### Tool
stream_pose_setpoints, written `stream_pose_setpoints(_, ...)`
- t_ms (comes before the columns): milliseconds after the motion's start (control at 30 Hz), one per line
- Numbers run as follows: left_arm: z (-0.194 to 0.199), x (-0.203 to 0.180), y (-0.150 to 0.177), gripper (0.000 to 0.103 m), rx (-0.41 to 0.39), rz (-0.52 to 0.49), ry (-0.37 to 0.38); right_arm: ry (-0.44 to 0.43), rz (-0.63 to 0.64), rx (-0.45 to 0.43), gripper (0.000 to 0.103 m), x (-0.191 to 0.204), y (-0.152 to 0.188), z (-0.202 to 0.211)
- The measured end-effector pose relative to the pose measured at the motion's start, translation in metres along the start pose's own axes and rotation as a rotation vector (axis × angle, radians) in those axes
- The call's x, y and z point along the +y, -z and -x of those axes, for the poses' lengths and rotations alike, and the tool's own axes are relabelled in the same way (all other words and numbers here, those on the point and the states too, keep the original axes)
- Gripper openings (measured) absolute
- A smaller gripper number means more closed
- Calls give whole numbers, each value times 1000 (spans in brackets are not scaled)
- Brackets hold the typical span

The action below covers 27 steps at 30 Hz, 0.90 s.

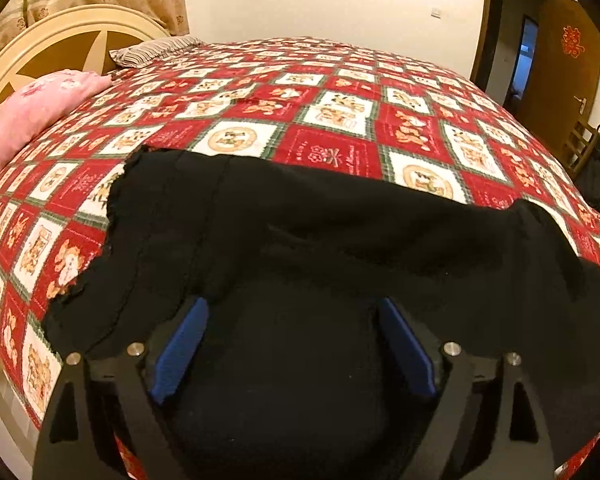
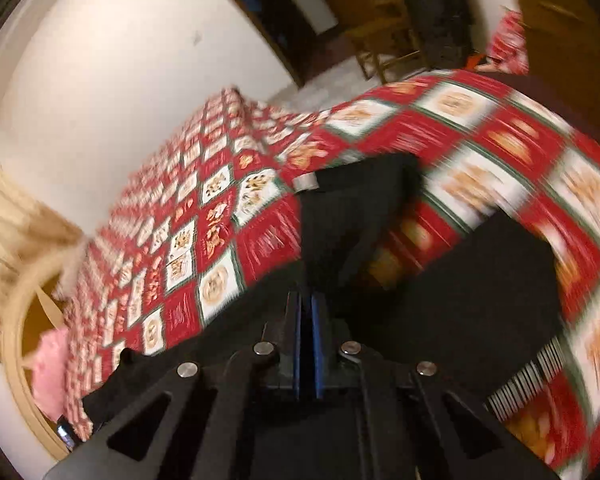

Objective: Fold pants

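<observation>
the black pants (image 1: 300, 220) lie on the red patchwork bedspread (image 1: 340, 120), spread across and just ahead of the left tongs (image 1: 292, 308), with dark cloth filling the gap between the two blue pads (image 1: 184, 344). those pads stand well apart, so the left tongs grip nothing; they hang over the cloth, probably placed to take a fresh hold or to pin the fabric flat while the other side is worked.

in the right wrist view the right tongs (image 2: 308, 304) have their blue pads drawn nearly together with only a thin dark slit between. black fabric rises straight ahead of the tips in a lifted fold (image 2: 352, 216), so i judge they are clamped on an edge of the pants, though the pinch point itself is dark and the view is blurred, which suggests quick motion. a small pale tag (image 2: 306, 181) shows at the far top of that raised fold.

holding one edge up like this fits carrying it over the rest of the garment for a fold. a pink pillow (image 1: 32, 120) and the round headboard (image 1: 60, 40) sit far ahead and to the left of the left tongs, well apart from the work
</observation>
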<state>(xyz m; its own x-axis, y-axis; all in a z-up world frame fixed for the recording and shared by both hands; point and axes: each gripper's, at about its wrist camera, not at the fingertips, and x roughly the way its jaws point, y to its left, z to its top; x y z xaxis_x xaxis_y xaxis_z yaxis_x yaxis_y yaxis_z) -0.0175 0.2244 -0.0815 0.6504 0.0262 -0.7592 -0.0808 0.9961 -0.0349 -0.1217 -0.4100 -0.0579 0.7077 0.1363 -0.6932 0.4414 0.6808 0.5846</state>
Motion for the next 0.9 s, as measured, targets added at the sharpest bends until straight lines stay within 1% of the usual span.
stream_pose_setpoints(100, -2, -3, -2, 94, 3, -13, -6, 6, -91, -13, 5, -34, 44, 8)
stream_pose_setpoints(200, -4, -5, -4, 96, 9, -13, -11, -24, -148, -10, 5, -51, 62, 8)
stream_pose_setpoints(267, -4, -5, -5, 96, 14, -12, -14, 52, -119, -26, 5, -49, 60, 14)
stream_pose_setpoints(333, -3, -5, -6, 96, 20, -10, -15, 182, -17, -88, 5, -37, 46, 28)
stream_pose_setpoints(367, -1, -5, -7, 96, 18, -7, -17, 224, 32, -108, 7, -30, 39, 31)
stream_pose_setpoints(400, 3, -6, -7, 96, 9, -4, -23, 260, 94, -116, 12, -21, 32, 33)
stream_pose_setpoints(433, 6, -6, -8, 96, 1, -4, -29, 279, 170, -107, 33, -10, 25, 31)
stream_pose_setpoints(467, 11, -8, -10, 96, -14, -5, -35, 289, 245, -91, 64, 1, 19, 27)
stream_pose_setpoints(500, 15, -8, -11, 96, -25, -6, -35, 306, 295, -93, 72, 5, 17, 26)
stream_pose_setpoints(533, 20, -10, -13, 96, -37, -7, -29, 347, 291, -133, 72, 4, 12, 29)
stream_pose_setpoints(567, 24, -11, -15, 96, -45, -9, -21, 351, 235, -151, 72, -7, 7, 33)
stream_pose_setpoints(600, 26, -12, -16, 96, -52, -13, -16, 318, 130, -163, 72, -25, 4, 39)
stream_pose_setpoints(633, 28, -14, -17, 96, -57, -18, -17, 245, -23, -169, 72, -49, 5, 47)
stream_pose_setpoints(700, 29, -17, -20, 96, -57, -17, -15, 189, -162, -164, 72, -74, 16, 55)
stream_pose_setpoints(733, 27, -18, -21, 96, -54, -13, -3, 151, -203, -146, 72, -83, 23, 54)
stream_pose_setpoints(767, 26, -20, -22, 96, -53, -12, 2, 88, -227, -127, 72, -88, 30, 50)
stream_pose_setpoints(867, 21, -28, -23, 96, -42, -20, -2, -129, -292, -97, 72, -88, 37, 32)
stream_pose_setpoints(900, 19, -30, -23, 96, -38, -19, -3, -155, -307, -88, 72, -87, 34, 25)
